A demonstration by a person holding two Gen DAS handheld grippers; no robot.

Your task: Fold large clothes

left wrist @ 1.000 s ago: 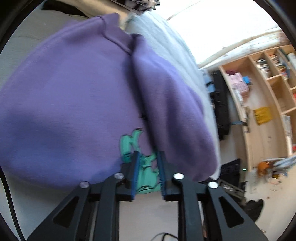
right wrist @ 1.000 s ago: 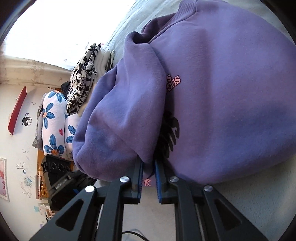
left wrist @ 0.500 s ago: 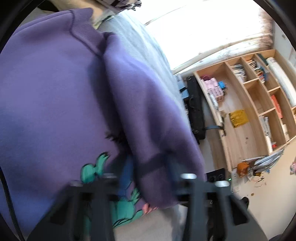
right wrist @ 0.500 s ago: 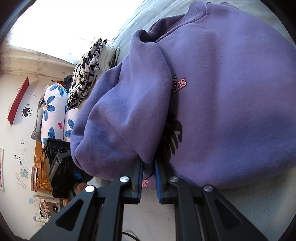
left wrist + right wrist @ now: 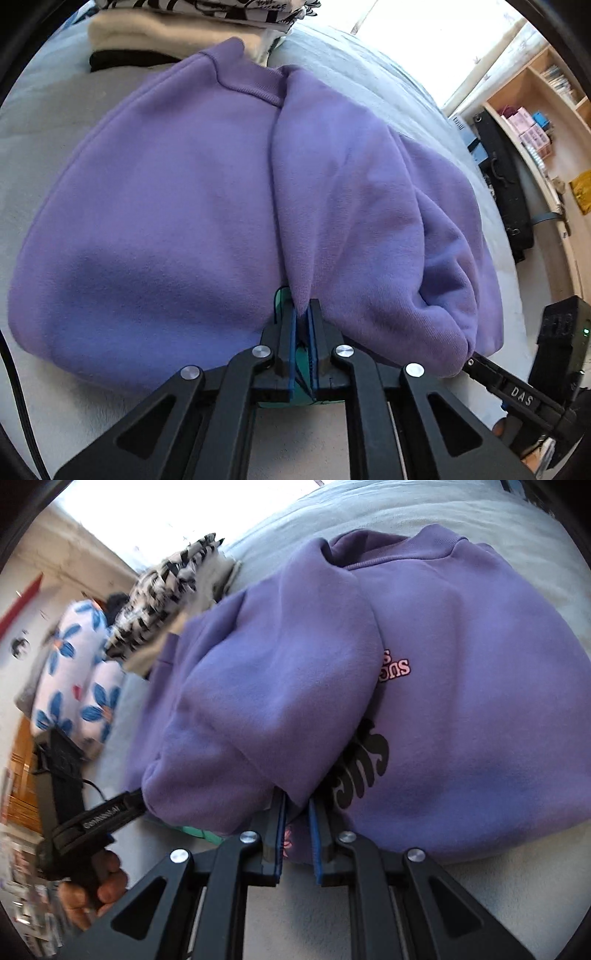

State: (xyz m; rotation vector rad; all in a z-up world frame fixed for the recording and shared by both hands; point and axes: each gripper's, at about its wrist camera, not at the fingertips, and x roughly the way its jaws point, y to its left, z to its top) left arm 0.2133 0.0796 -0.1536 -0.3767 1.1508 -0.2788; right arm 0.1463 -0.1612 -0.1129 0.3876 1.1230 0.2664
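Now logged: my left gripper (image 5: 303, 332), half a second ago spread wide over the purple sweatshirt (image 5: 184, 206), has pinched tight on its folded sleeve edge. Right gripper (image 5: 297, 834) still clamps the opposite fold; sweatshirt lies flat on the grey bed (image 5: 369, 70), ready for lifting.

You're in home bedroom: pale grey bed (image 5: 369, 74) as work surface. Flower-print pillows (image 5: 74, 672) beside bed, folded clothes stack (image 5: 177, 29) on bed's far end, wooden bookshelf (image 5: 546, 122) beyond bed's edge.

Both grippers, left gripper (image 5: 303, 325) and right gripper (image 5: 297, 823), show black linkages, silver screws and blue-lined jaws.
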